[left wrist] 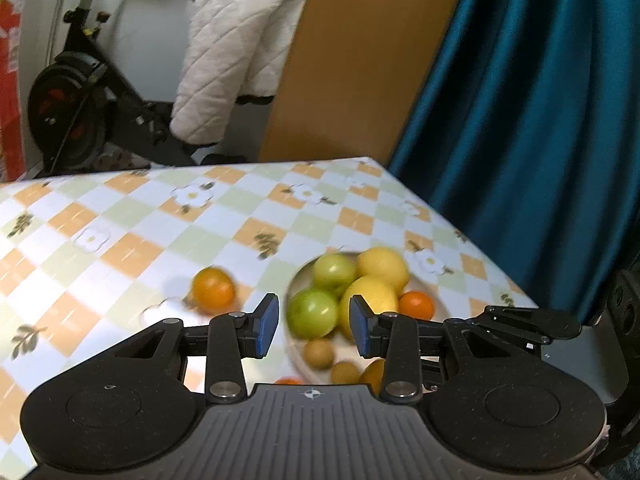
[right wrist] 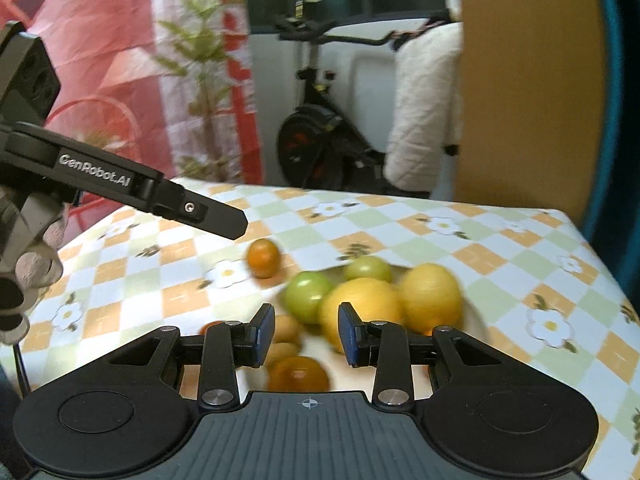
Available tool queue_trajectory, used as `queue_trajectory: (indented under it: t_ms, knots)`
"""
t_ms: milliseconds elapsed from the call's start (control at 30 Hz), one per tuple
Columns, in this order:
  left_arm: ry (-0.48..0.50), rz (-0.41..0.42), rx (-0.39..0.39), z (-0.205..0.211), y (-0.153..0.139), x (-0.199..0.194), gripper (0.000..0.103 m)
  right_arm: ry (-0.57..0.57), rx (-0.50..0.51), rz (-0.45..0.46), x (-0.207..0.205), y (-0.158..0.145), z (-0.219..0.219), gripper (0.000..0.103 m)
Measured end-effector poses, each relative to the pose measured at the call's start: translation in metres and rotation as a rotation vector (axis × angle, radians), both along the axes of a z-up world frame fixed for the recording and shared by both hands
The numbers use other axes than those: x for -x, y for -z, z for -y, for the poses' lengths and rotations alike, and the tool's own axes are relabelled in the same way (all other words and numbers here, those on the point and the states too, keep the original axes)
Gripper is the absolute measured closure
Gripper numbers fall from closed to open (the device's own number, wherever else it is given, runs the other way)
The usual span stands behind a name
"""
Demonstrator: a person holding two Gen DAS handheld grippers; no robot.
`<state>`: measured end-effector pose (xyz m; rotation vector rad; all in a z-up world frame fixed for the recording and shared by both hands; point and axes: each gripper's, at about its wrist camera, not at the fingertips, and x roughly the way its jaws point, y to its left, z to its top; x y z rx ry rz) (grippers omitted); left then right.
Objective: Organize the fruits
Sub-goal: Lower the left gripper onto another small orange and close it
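A white plate (left wrist: 291, 289) on the checked tablecloth holds two green apples (left wrist: 313, 313), two yellow fruits (left wrist: 382, 266), an orange (left wrist: 416, 305) and small brown fruits (left wrist: 319, 353). One loose orange (left wrist: 213, 290) lies on the cloth left of the plate. My left gripper (left wrist: 314, 312) hovers in front of the plate, open with nothing between its blue pads. The right wrist view shows the same plate (right wrist: 477, 322), apples (right wrist: 306, 296), yellow fruits (right wrist: 430, 298) and loose orange (right wrist: 263, 258). My right gripper (right wrist: 307, 320) is also open and empty above the plate's near side. Both views are motion-blurred.
The left tool (right wrist: 120, 184) and the gloved hand (right wrist: 36, 268) holding it show at the upper left of the right wrist view. Behind the table stand an exercise bike (left wrist: 72, 100), a white quilted jacket (left wrist: 228, 52), a brown board (left wrist: 360, 60) and a teal curtain (left wrist: 540, 120).
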<state>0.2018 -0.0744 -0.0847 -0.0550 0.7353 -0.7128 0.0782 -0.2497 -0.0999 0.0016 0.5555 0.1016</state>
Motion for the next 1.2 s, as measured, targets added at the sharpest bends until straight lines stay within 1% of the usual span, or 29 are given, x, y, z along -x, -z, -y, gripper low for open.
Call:
queue_trajectory:
  t_ms: [167, 433, 633, 700, 933, 1200]
  knots:
    - [-0.002, -0.028, 0.002, -0.016, 0.013, 0.001, 0.063, -0.083, 0.031, -0.032, -0.008, 0.007, -0.031, 0.071]
    - [-0.031, -0.070, 0.022, -0.036, 0.032, -0.001, 0.063, -0.148, 0.080, -0.104, -0.027, 0.022, -0.059, 0.071]
    - [-0.040, -0.101, 0.040, -0.044, 0.044, -0.004, 0.063, -0.165, 0.088, -0.147, -0.039, 0.032, -0.068, 0.071]
    - [-0.035, -0.112, 0.044, -0.043, 0.046, -0.005, 0.063, -0.169, 0.095, -0.150, -0.041, 0.033, -0.071, 0.069]
    - [-0.021, -0.149, 0.061, -0.038, 0.057, -0.010, 0.063, -0.173, 0.100, -0.159, -0.052, 0.037, -0.075, 0.069]
    - [-0.014, -0.189, 0.077, -0.038, 0.066, -0.010, 0.063, -0.176, 0.079, -0.177, -0.056, 0.045, -0.075, 0.067]
